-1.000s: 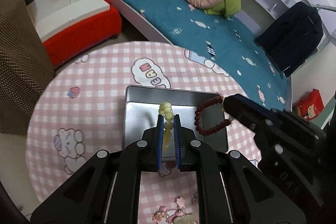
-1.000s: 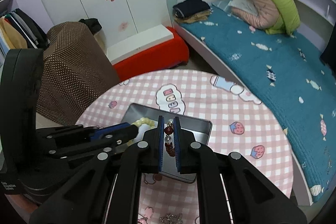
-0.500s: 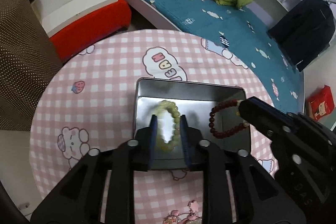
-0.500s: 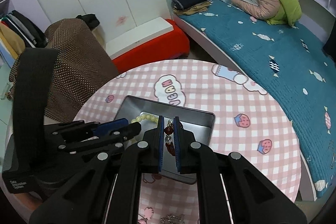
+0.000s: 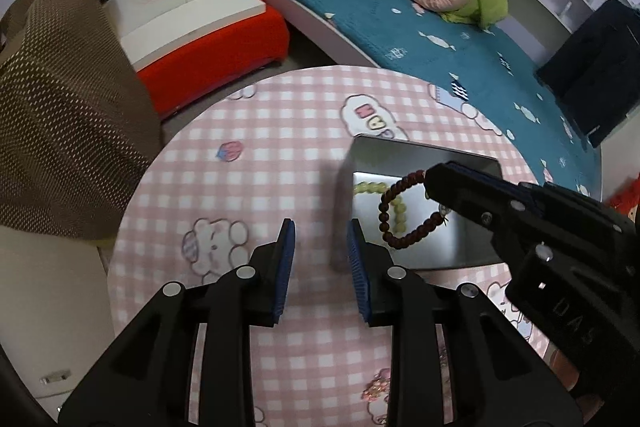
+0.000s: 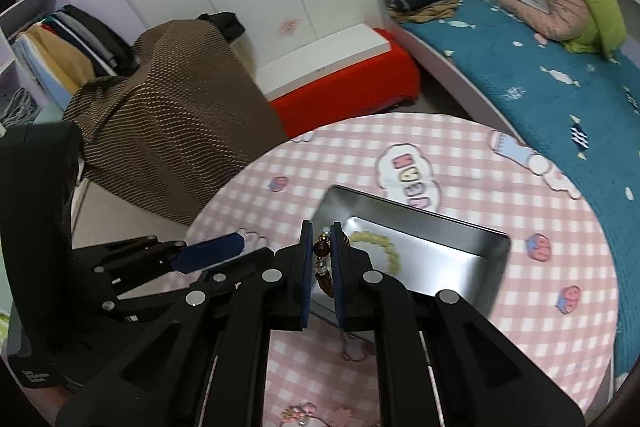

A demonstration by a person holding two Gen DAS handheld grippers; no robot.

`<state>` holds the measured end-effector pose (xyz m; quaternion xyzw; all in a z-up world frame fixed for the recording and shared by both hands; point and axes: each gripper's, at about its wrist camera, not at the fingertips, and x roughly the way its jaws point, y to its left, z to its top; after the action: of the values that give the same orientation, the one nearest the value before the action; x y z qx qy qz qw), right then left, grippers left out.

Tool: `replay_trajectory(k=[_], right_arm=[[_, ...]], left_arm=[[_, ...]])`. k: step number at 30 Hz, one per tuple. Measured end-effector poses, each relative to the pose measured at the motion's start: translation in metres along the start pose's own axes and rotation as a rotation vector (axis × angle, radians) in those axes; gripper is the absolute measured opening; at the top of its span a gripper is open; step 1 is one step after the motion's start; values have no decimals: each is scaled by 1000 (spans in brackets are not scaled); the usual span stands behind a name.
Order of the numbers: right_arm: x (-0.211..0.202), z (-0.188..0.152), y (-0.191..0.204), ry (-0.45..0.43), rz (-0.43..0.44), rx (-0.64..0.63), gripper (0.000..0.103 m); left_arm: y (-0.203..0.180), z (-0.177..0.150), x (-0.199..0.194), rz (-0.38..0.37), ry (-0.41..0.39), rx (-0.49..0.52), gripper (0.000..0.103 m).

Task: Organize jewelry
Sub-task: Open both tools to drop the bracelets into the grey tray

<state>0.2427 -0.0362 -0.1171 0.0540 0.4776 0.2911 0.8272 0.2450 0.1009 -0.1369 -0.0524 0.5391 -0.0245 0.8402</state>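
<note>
A metal tray (image 5: pixel 472 247) (image 6: pixel 452 227) sits on the round pink checked table (image 5: pixel 280 147). A pale green bead bracelet (image 5: pixel 398 205) (image 6: pixel 386 245) lies in the tray. My left gripper (image 5: pixel 321 227) is open and empty, above the tablecloth just left of the tray. My right gripper (image 6: pixel 321 231) is shut on a dark red bead bracelet (image 5: pixel 394 227) (image 6: pixel 321 251), which hangs over the tray's left part. In the left wrist view the right gripper (image 5: pixel 434 179) comes in from the right.
Pink hair clips and small trinkets (image 5: pixel 378 389) (image 6: pixel 304 413) lie on the table near its front edge. A brown cloth-covered chair (image 5: pixel 60 107) stands to the left. A red bench (image 5: pixel 212 39) and a bed (image 5: pixel 460 39) are behind the table.
My left gripper opened, let the green bracelet drop into the tray, and moved left off the tray. My right gripper still holds the red bracelet over the tray.
</note>
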Motion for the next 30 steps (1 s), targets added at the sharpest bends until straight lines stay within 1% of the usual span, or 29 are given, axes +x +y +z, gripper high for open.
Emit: replay_trajectory(k=[1, 4, 8, 11, 13, 14, 15, 18, 30], right_arm=[[2, 1, 2, 5, 14, -4, 8], [10, 1, 5, 23, 15, -12, 8], [17, 1, -2, 45, -40, 11, 13], [13, 1, -6, 38, -73, 12, 18], [10, 1, -7, 31, -89, 11, 25], [8, 1, -7, 27, -98, 10, 32], [7, 1, -8, 23, -104, 10, 36], [1, 1, -9, 9, -117, 11, 38], [-29, -13, -7, -38, -164, 37, 38]], left_arm=[[2, -1, 0, 4, 0, -5, 27], [7, -4, 0, 15, 5, -21, 27], [11, -7, 0, 33, 6, -34, 28], [12, -8, 2, 29, 10, -39, 29], [11, -8, 2, 27, 8, -38, 32], [10, -8, 2, 24, 6, -37, 33], [9, -7, 1, 21, 6, -36, 33], [5, -7, -2, 15, 0, -25, 33], [-10, -14, -21, -13, -27, 18, 34]])
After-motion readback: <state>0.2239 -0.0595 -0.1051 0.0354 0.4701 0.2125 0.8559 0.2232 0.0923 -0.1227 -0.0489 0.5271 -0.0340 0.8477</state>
